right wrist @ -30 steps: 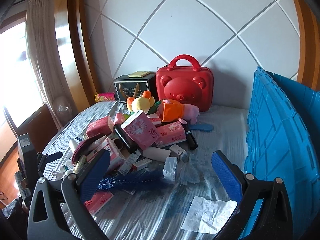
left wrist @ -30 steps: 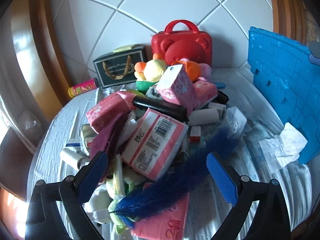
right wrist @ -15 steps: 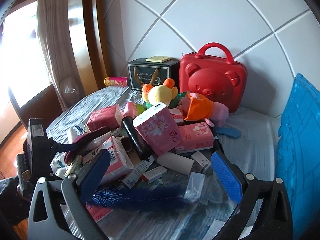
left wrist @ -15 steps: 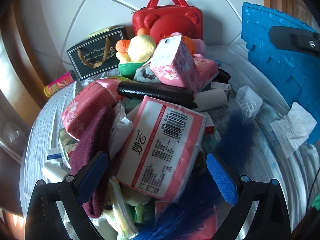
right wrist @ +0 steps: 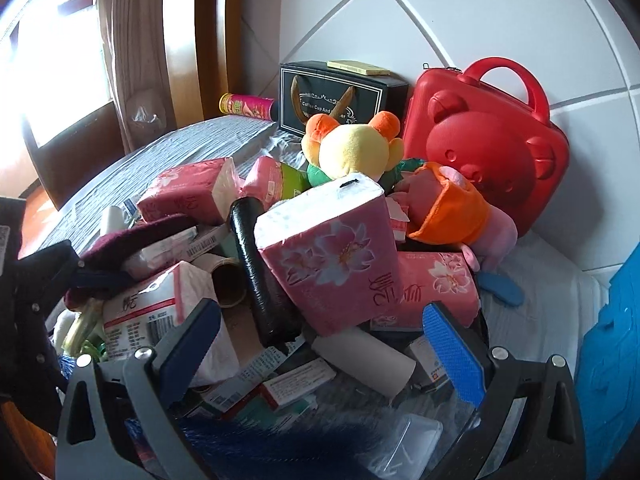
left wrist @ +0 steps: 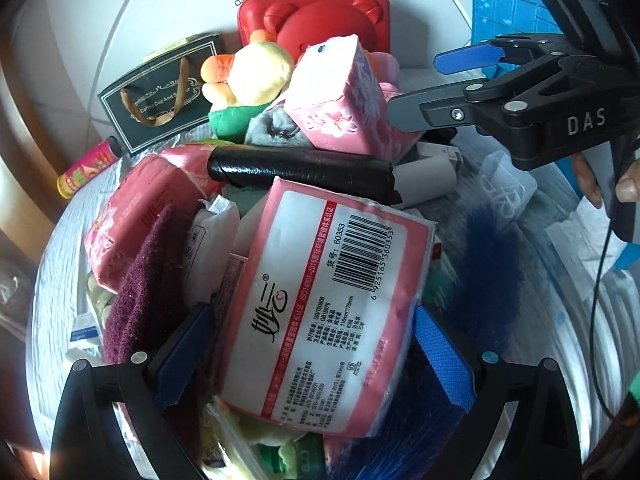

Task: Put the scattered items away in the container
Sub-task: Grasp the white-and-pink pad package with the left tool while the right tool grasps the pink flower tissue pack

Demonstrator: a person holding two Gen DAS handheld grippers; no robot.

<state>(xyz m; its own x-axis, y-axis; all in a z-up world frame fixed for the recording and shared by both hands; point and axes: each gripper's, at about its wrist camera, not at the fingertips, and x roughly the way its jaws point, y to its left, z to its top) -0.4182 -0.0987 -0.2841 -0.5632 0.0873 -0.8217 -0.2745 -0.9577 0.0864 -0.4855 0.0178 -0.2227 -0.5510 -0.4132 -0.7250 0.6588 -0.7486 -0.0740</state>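
Note:
A heap of scattered items lies on the grey table. My left gripper (left wrist: 316,356) is open, its jaws on either side of a pink tissue pack with a barcode (left wrist: 332,300), close to it. My right gripper (right wrist: 320,344) is open just in front of a pink flowered tissue pack (right wrist: 336,256), which leans on a black roll (right wrist: 260,272). The right gripper also shows in the left wrist view (left wrist: 448,80), beside that flowered pack (left wrist: 340,100). The blue container (right wrist: 612,360) stands at the right.
A red bear case (right wrist: 484,148), a black gift box (right wrist: 340,100) and a pink can (right wrist: 248,106) stand at the back by the wall. A yellow plush (right wrist: 356,152), a maroon cloth (left wrist: 152,276), a blue feather (left wrist: 484,264) and small boxes lie in the heap.
Both grippers have moved forward and down into the heap. The left one now straddles the barcode pack; the right one has come up to the flowered pack.

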